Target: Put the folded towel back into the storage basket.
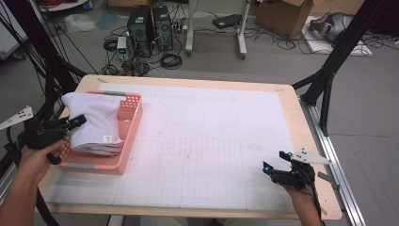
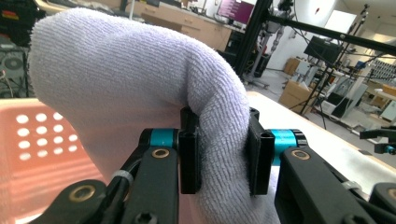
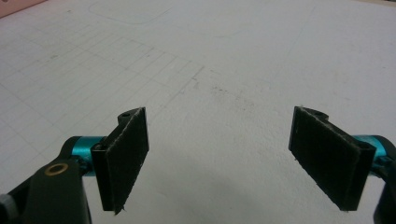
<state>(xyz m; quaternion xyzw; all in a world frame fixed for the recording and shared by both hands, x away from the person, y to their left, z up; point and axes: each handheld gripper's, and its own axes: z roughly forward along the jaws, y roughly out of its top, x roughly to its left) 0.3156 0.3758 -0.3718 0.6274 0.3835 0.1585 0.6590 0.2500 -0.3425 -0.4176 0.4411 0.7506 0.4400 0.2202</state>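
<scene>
A stack of folded white towels [image 1: 96,123] lies in a pink perforated basket [image 1: 129,136] at the table's left side. My left gripper [image 1: 75,123] reaches in from the left and is shut on a thick fold of the towel [image 2: 126,79], with both pads pressed into the cloth. The basket's pink wall [image 2: 37,149] shows behind the fold. Near the table's front right corner, my right gripper [image 1: 274,161] hovers low over the white gridded mat [image 3: 210,70]. Its jaws [image 3: 219,140] stand wide open with nothing between them.
The white gridded mat [image 1: 211,141] covers most of the wooden table [image 1: 308,141]. Beyond the far edge, computer towers [image 1: 150,26], cables and a cardboard box [image 1: 282,16] sit on the floor. Black frame legs [image 1: 329,70] stand at the right.
</scene>
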